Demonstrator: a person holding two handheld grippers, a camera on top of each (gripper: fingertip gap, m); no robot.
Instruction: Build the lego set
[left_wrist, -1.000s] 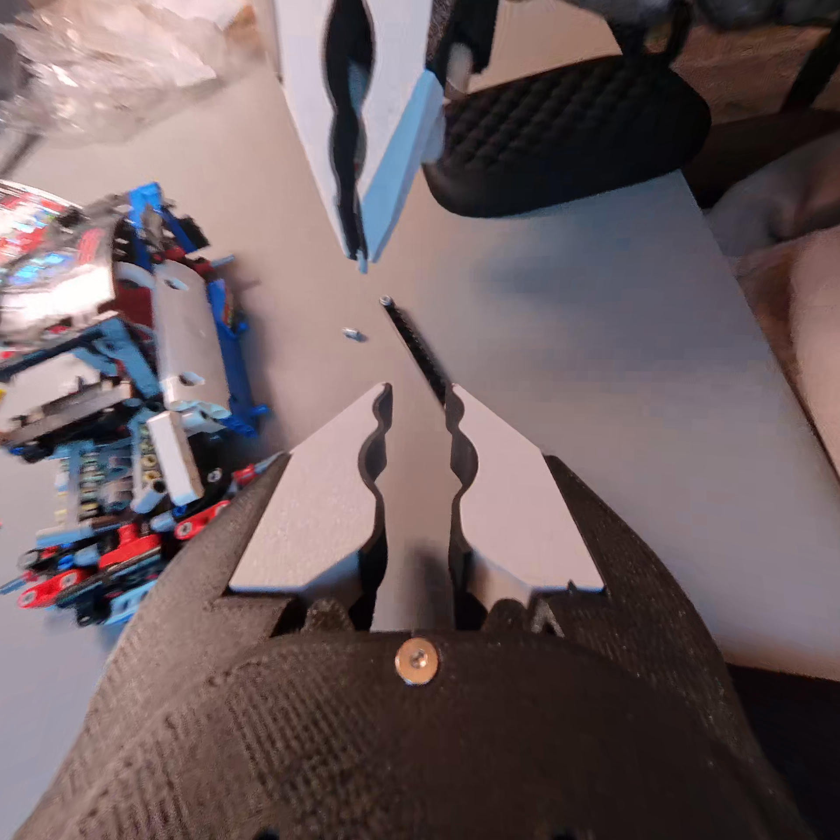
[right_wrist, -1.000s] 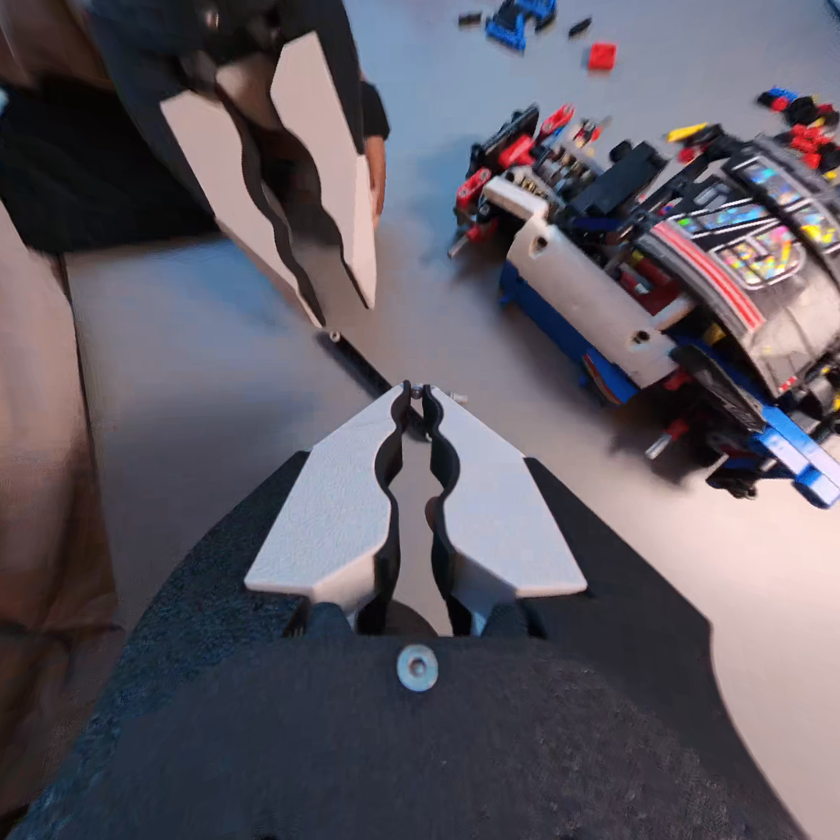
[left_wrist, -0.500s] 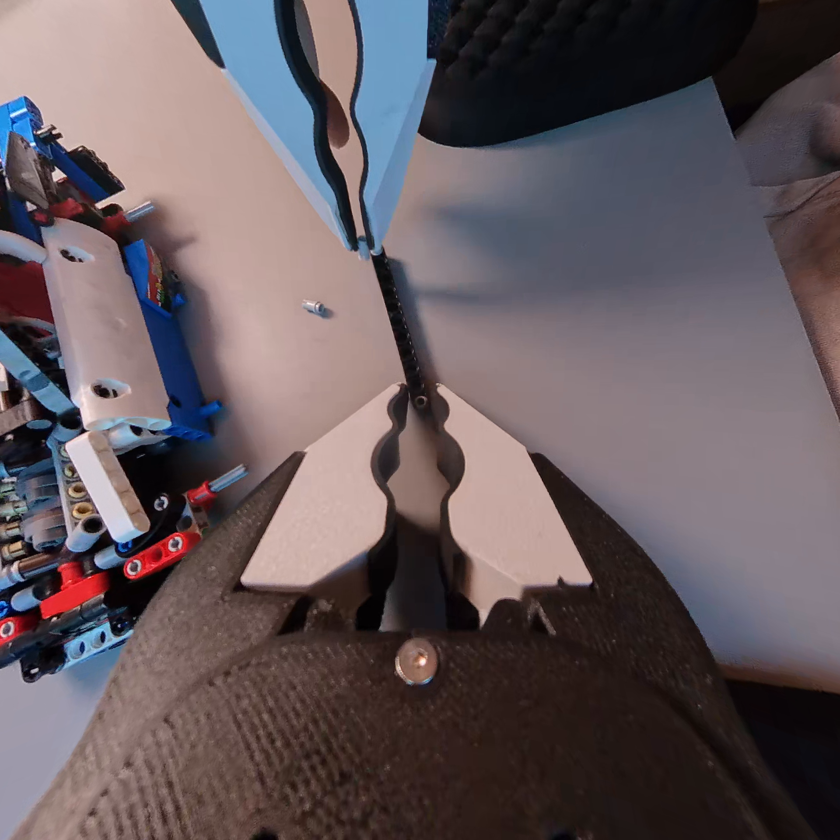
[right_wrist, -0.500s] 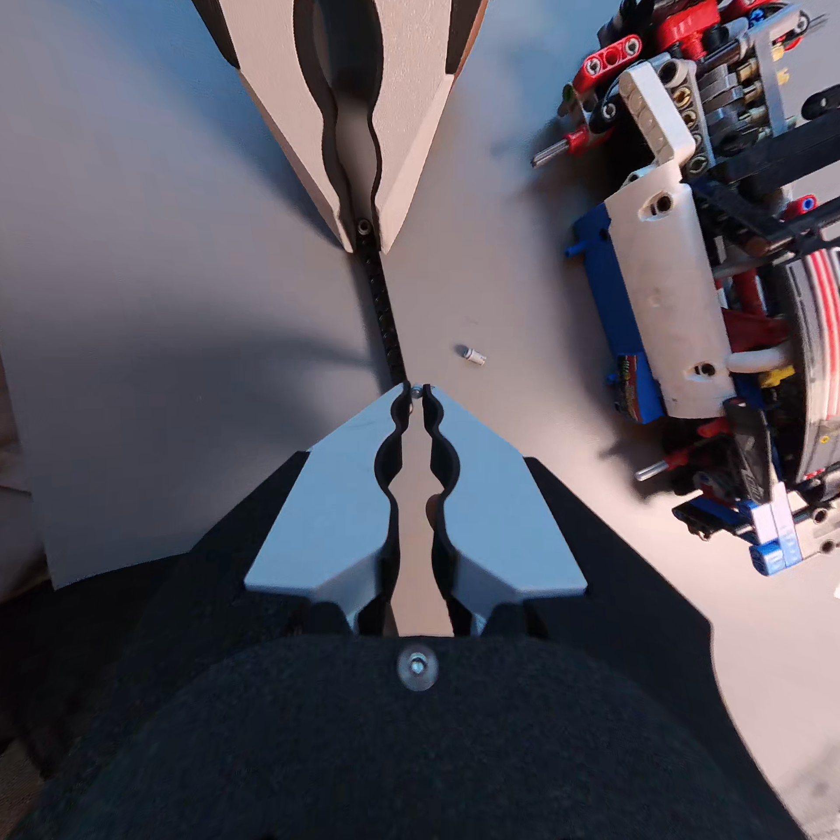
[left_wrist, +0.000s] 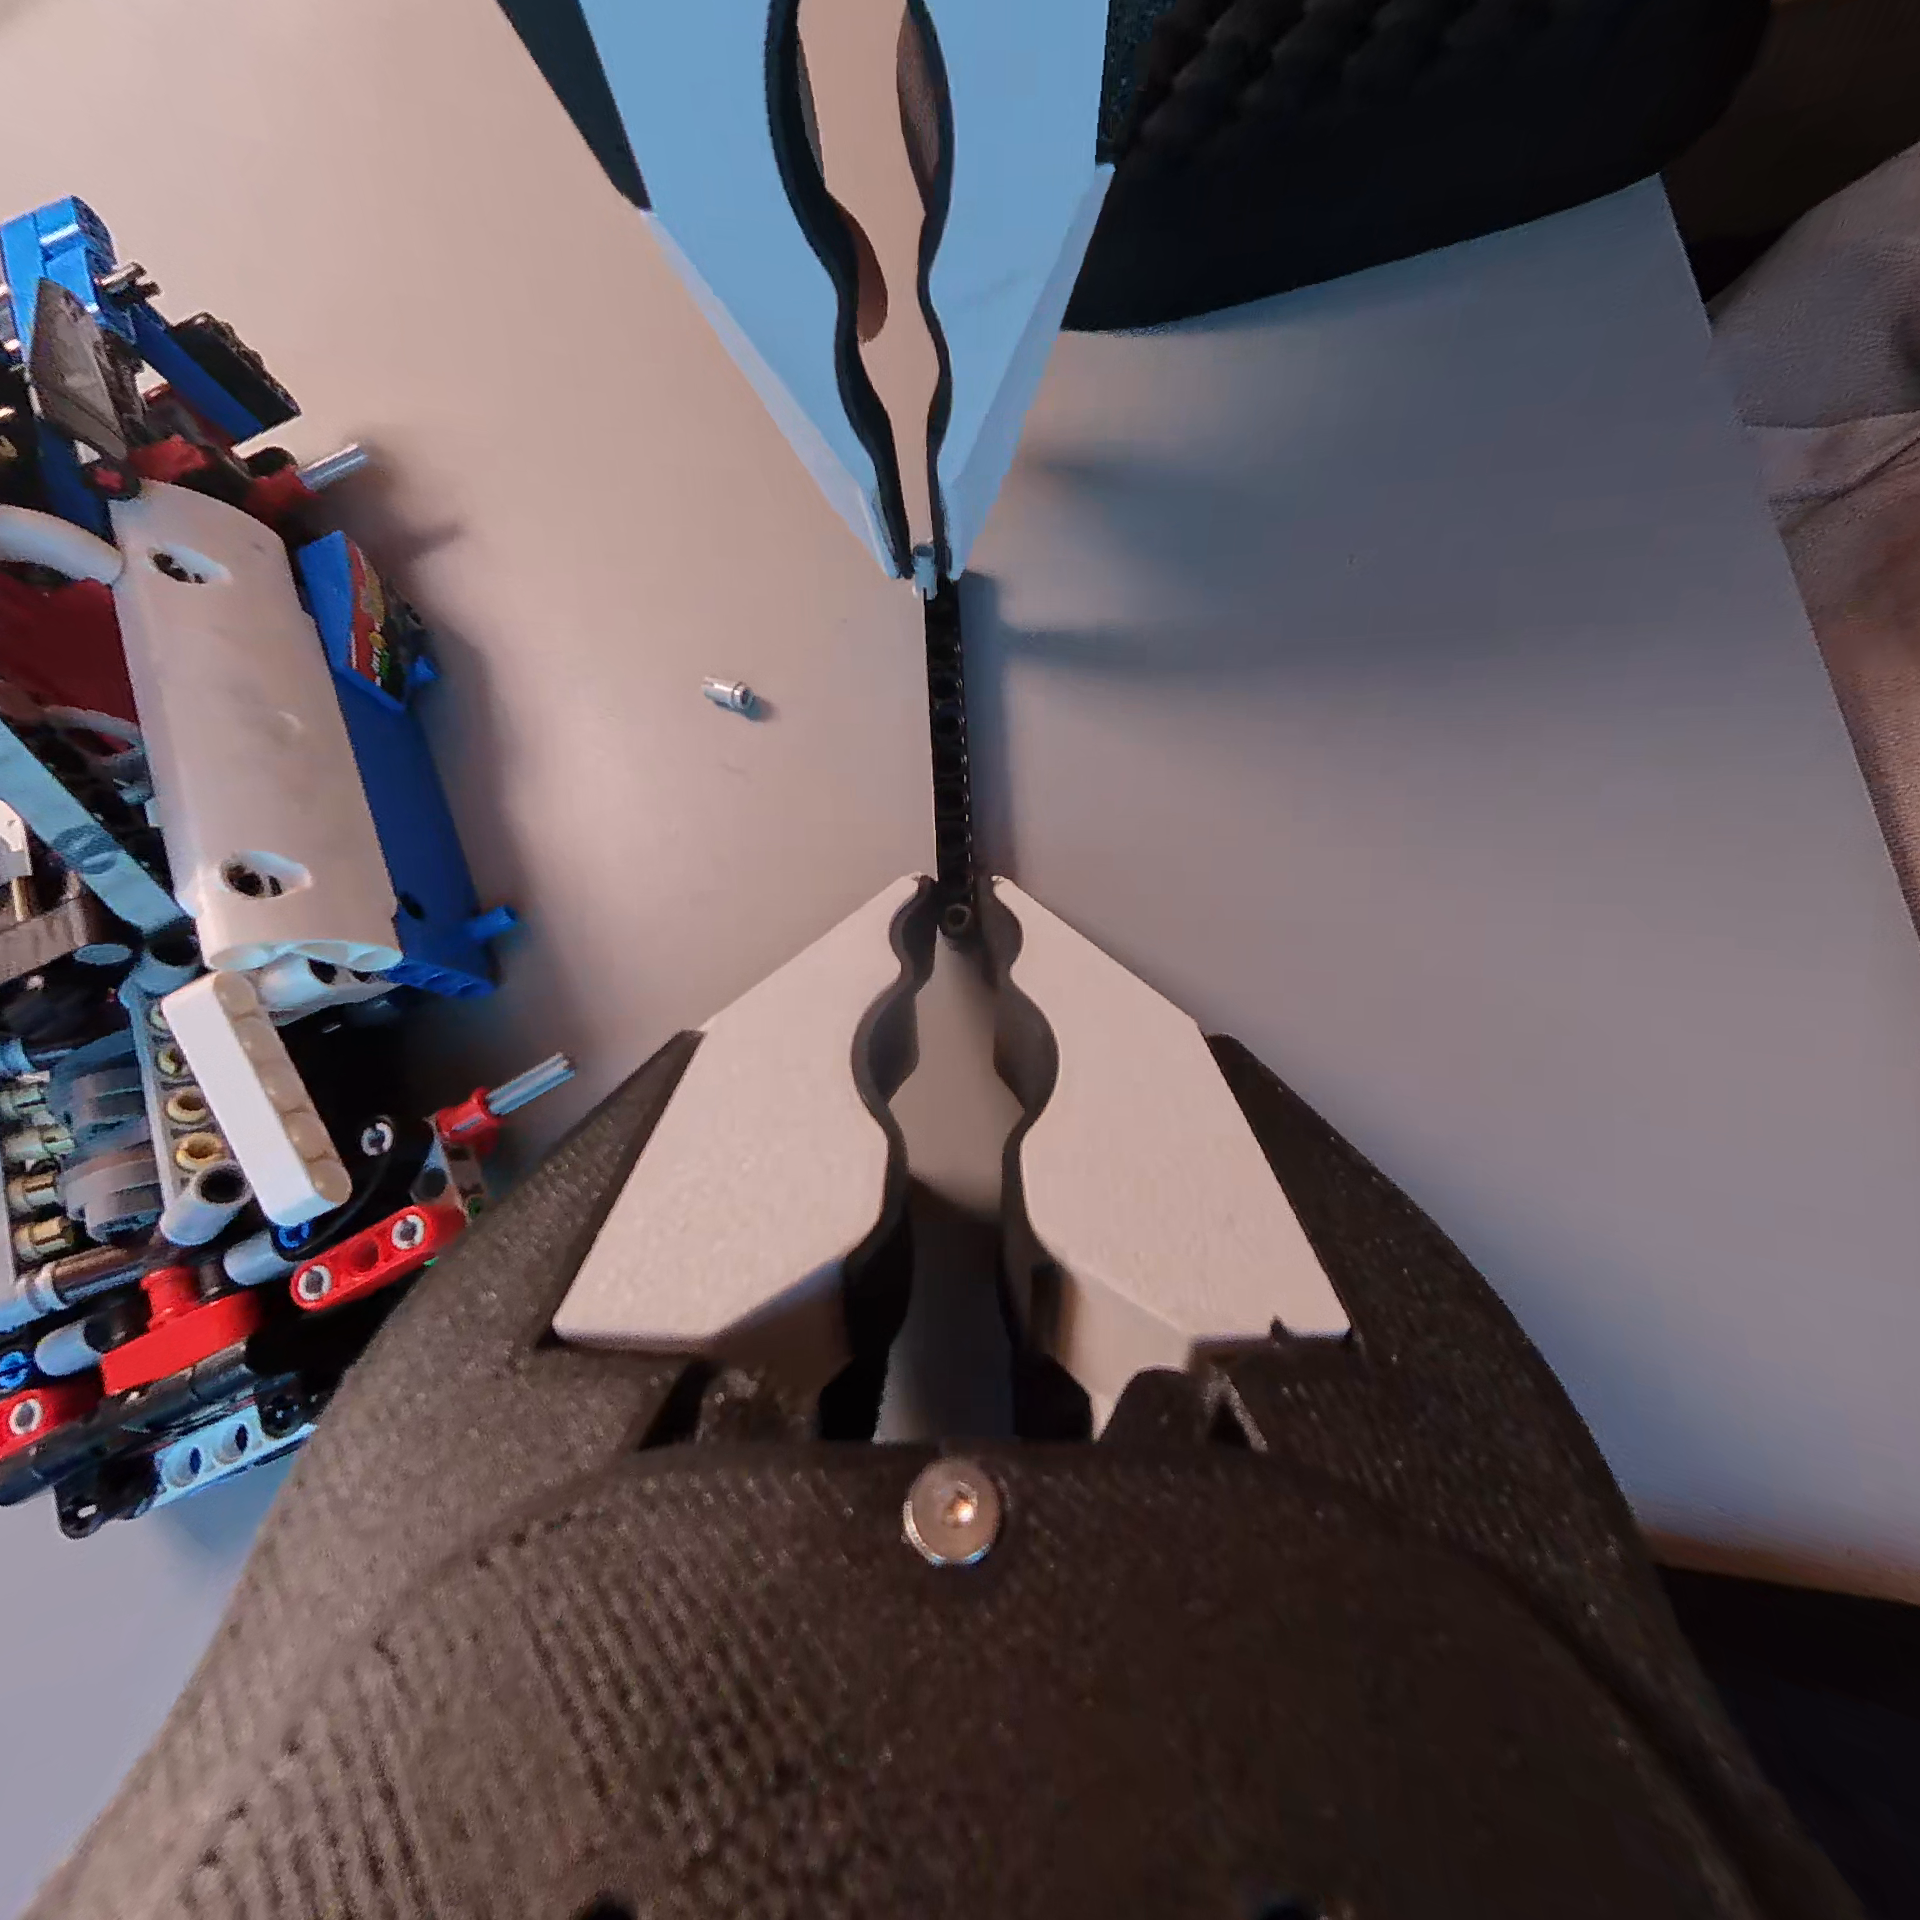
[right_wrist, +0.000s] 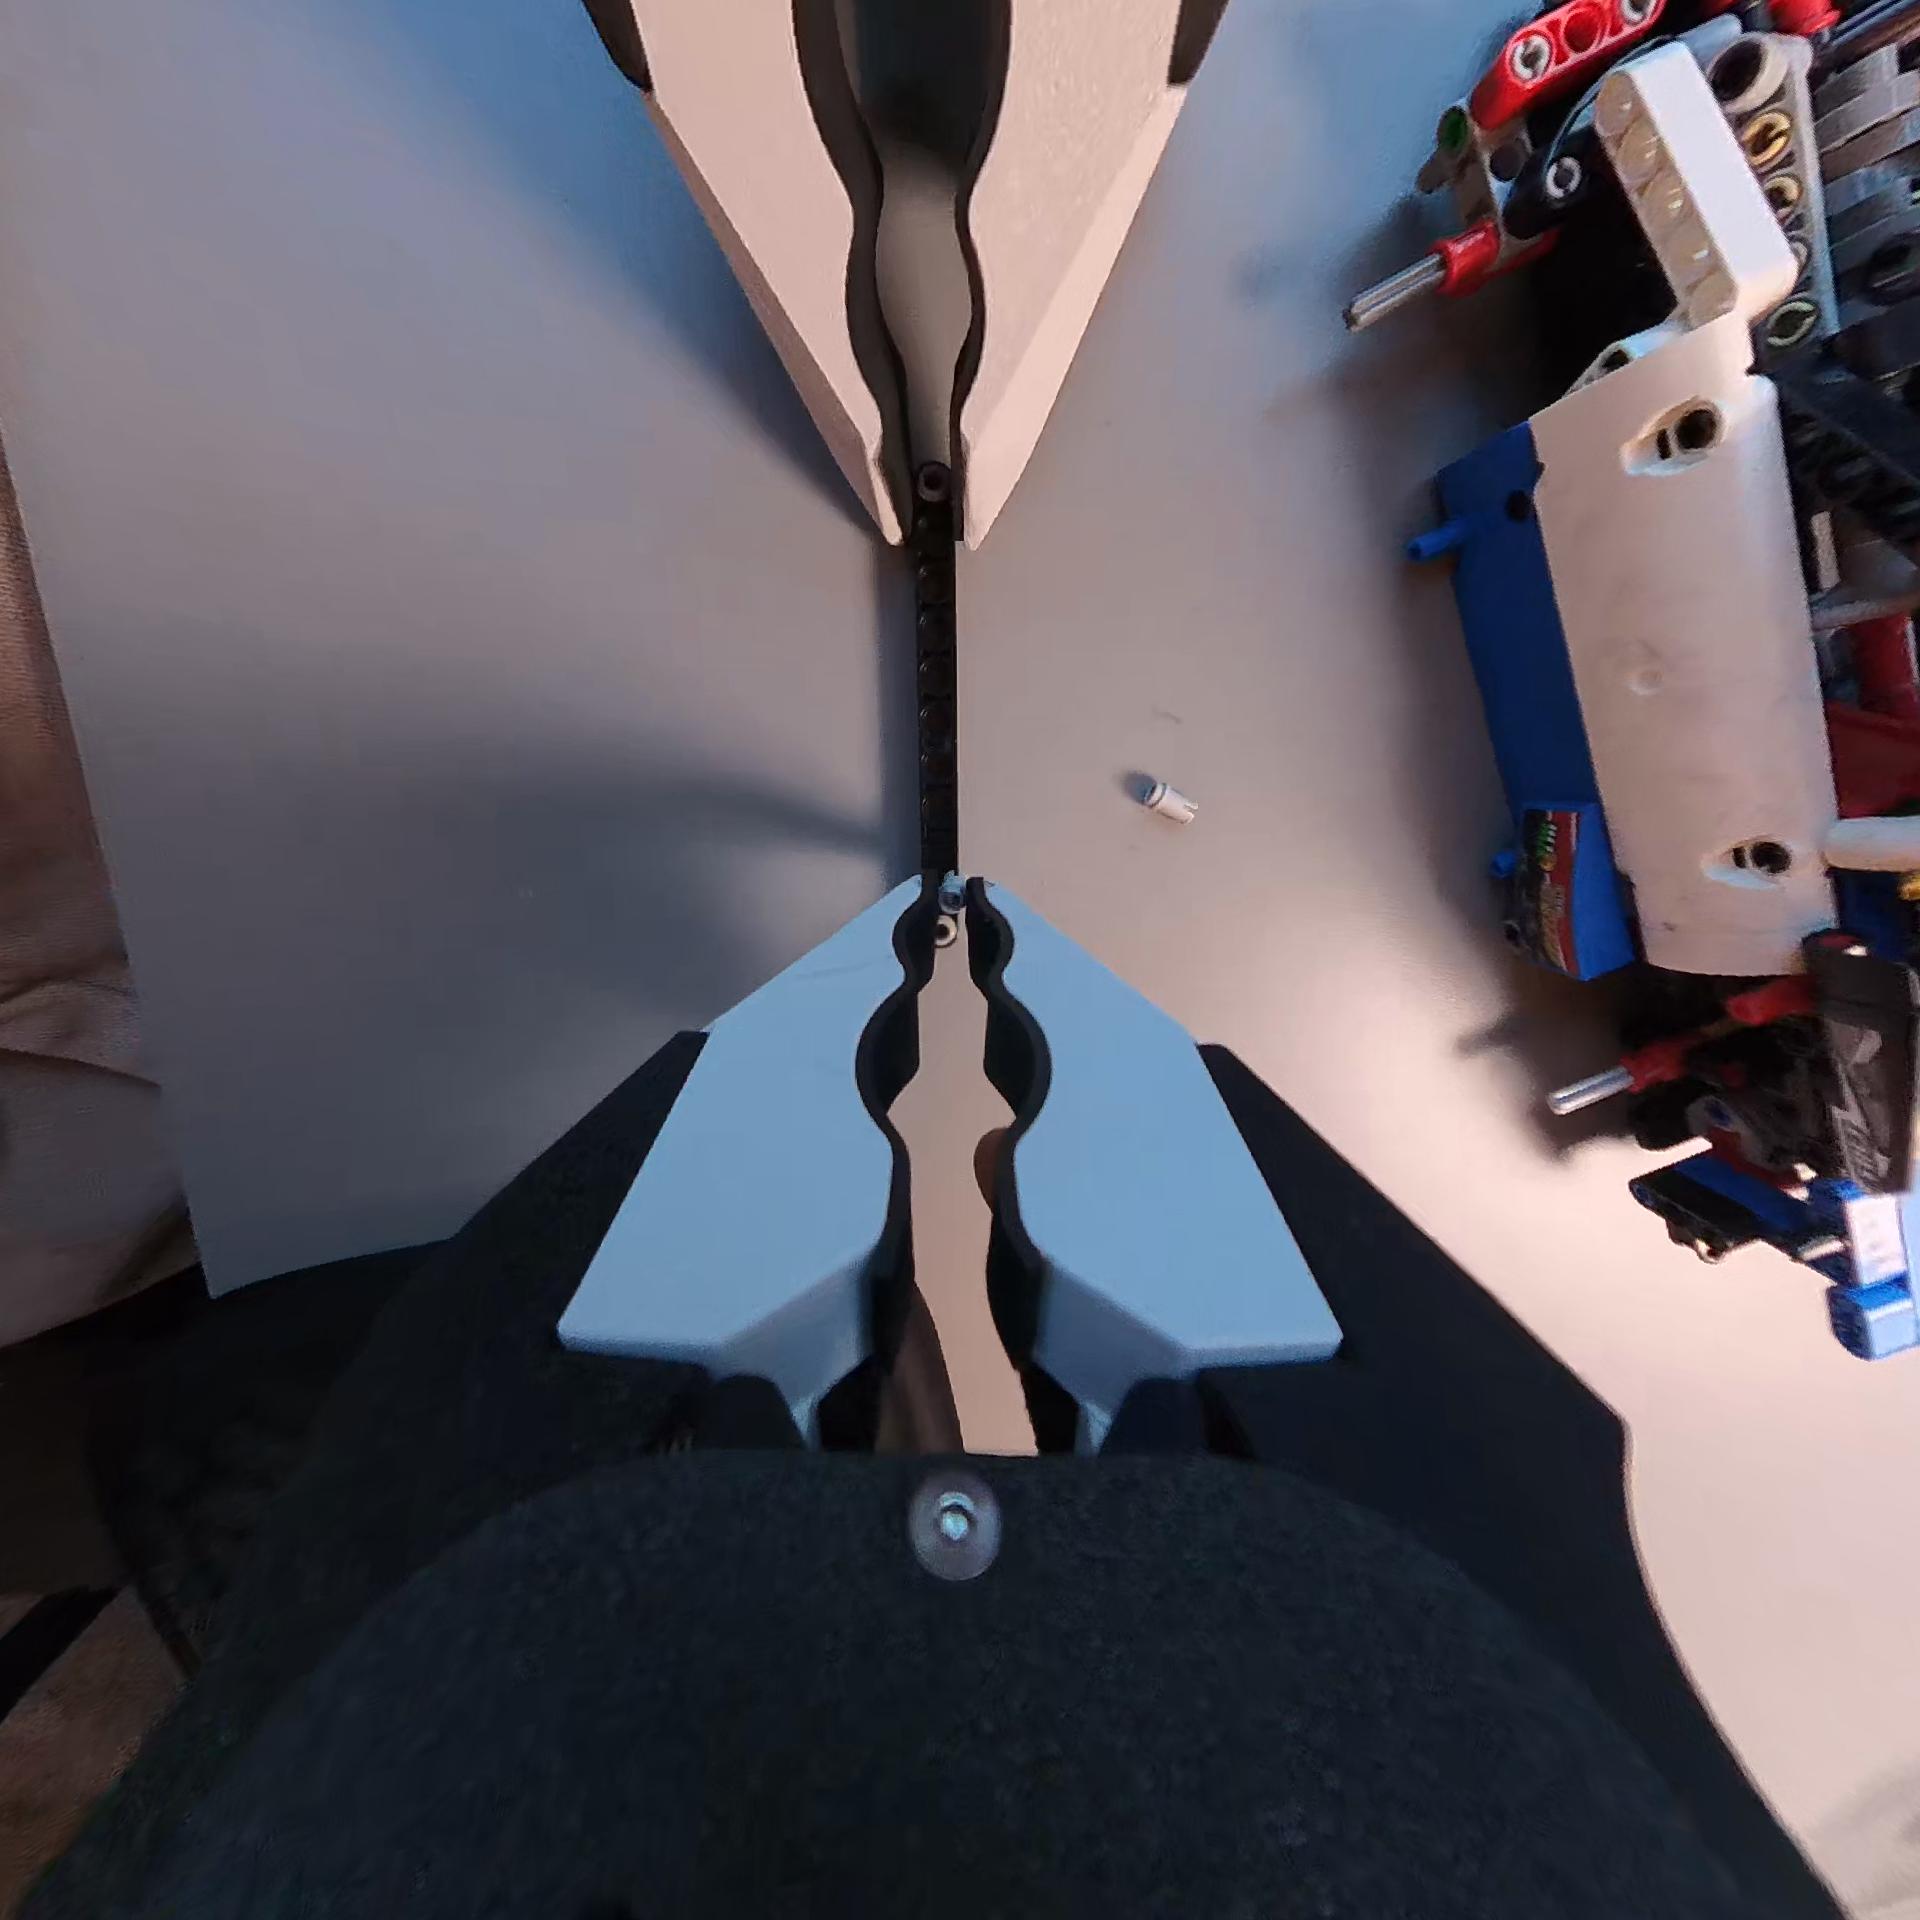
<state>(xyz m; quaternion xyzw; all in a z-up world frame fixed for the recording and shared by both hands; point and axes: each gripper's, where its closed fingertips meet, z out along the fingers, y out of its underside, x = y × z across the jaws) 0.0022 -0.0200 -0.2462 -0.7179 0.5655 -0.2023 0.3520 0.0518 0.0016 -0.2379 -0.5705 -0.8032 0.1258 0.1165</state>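
A long black beam (left_wrist: 951, 748) with a row of holes spans between my two grippers, which face each other tip to tip. My left gripper (left_wrist: 954, 902) is shut on the beam's near end. My right gripper (right_wrist: 945, 896) is shut on a small light grey pin (right_wrist: 948, 902), held against the beam's (right_wrist: 935, 686) other end. The right gripper (left_wrist: 923, 561) shows at the top of the left wrist view, and the left gripper (right_wrist: 932, 509) at the top of the right wrist view. The half-built blue, white and red lego car (left_wrist: 249, 727) lies beside them on the table.
A second loose grey pin (left_wrist: 727, 693) lies on the grey table (left_wrist: 1403, 831) between beam and car; it also shows in the right wrist view (right_wrist: 1164, 802). The car (right_wrist: 1662, 675) fills the right edge there. A black chair seat (left_wrist: 1403, 156) sits past the table edge. My hands' fingertips stand some 6 cm from each other.
My left gripper has moved onto the black beam's end and shut on it. My right gripper, holding the pin, has come to the beam's other end. The grippers now line up head-on.
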